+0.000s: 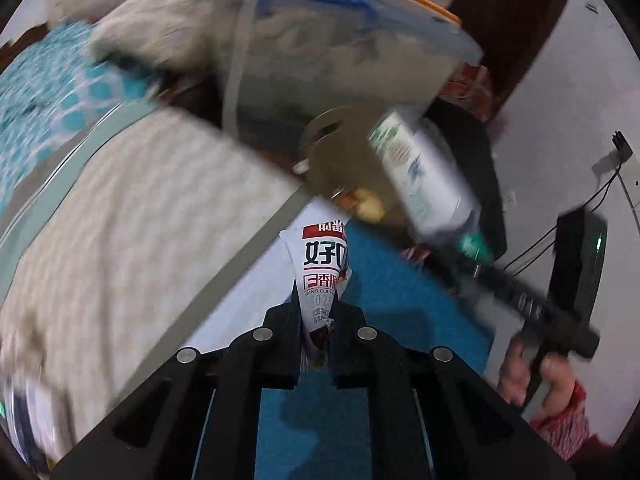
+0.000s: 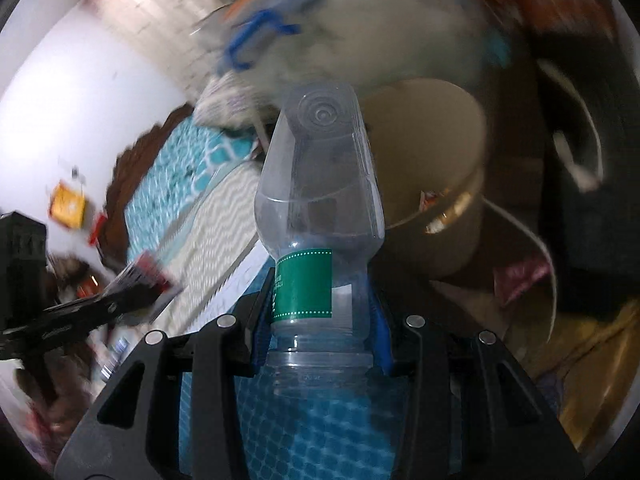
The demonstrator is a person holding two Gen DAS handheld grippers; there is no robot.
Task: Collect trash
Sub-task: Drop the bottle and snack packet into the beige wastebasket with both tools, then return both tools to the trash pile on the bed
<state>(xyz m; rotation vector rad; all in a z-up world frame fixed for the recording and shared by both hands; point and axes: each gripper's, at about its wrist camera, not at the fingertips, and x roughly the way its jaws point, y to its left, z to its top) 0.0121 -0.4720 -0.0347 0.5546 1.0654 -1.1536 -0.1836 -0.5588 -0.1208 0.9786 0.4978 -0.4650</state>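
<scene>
Bedroom w/ patterned bed [image 1: 120, 216]; tan bin [image 2: 432, 152] ahead. Left tool [image 1: 318, 320] pinches snack wrapper [image 1: 322, 268]; right tool [image 2: 320, 320] clamps clear bottle [image 2: 320, 200]. Best: get both fully over bin before letting go.

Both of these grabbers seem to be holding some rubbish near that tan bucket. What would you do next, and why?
Probably carry the plastic bottle the last bit over the tan bin and let go. The right hand-held gripper clamps the bottle just short of the open rim, with trash already inside. The left hand-held gripper pinches a snack wrapper that could follow.
</scene>
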